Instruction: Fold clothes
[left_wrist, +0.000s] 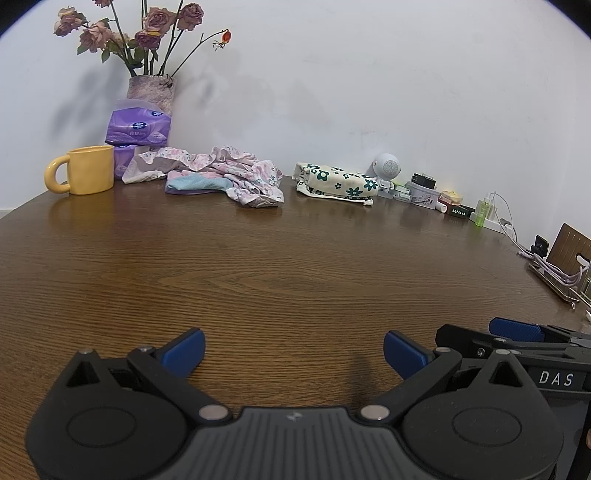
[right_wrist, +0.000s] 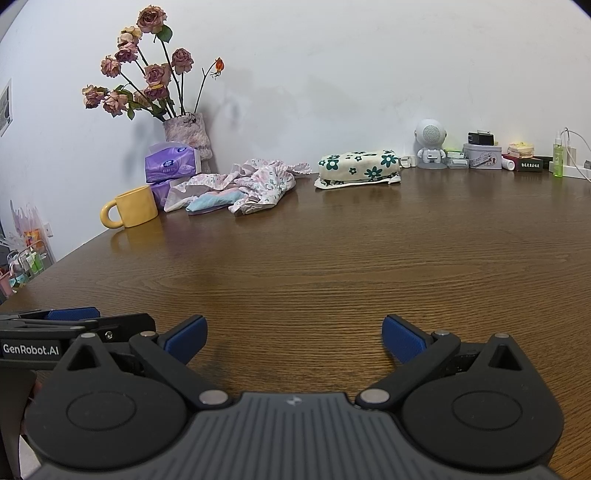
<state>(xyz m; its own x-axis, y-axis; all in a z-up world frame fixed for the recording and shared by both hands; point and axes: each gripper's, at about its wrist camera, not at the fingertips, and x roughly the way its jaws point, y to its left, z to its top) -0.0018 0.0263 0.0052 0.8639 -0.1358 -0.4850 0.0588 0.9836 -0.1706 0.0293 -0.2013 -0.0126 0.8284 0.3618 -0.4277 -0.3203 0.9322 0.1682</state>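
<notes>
Both grippers, left (left_wrist: 293, 349) and right (right_wrist: 291, 338), spread wide, holding nothing. One crumpled clothes pile (left_wrist: 218, 175), one yellow mug (left_wrist: 86, 170), two tissue packs (left_wrist: 138, 125).

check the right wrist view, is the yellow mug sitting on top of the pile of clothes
No, the yellow mug stands on the bare wooden table, to the left of the pile of clothes.
</notes>
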